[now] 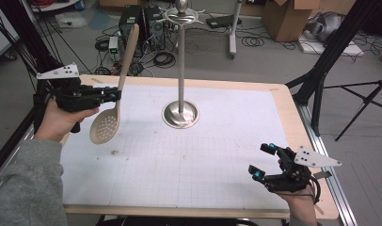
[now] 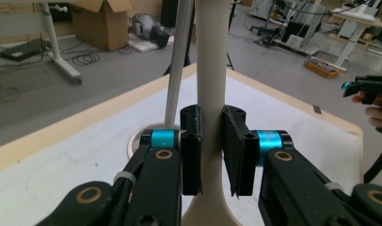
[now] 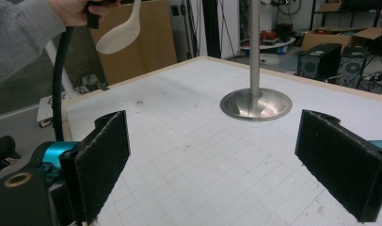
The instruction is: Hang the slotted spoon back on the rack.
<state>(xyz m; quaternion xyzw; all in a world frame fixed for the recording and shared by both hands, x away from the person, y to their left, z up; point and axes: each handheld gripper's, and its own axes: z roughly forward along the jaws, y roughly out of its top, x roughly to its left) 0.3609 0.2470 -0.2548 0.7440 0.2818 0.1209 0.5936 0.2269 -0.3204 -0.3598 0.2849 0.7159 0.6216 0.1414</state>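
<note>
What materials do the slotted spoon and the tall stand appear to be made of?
Slotted spoon: probably plastic or light wood; matte, uniform beige, no glare.
Stand: metal, likely polished steel; its round base mirrors the surroundings and the pole shines.

Matt cream plastic slotted spoon [image 1: 106, 126], glossy polished metal stand [image 1: 180, 114], matt white gridded paper mat [image 1: 189, 165].

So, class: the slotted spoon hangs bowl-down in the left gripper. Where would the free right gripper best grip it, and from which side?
Grip the bare upper handle of the slotted spoon, above the left gripper, coming in level from the stand's side. The handle is slim, straight and near upright there; the bowl is wide and curved. The right gripper is open.
</note>
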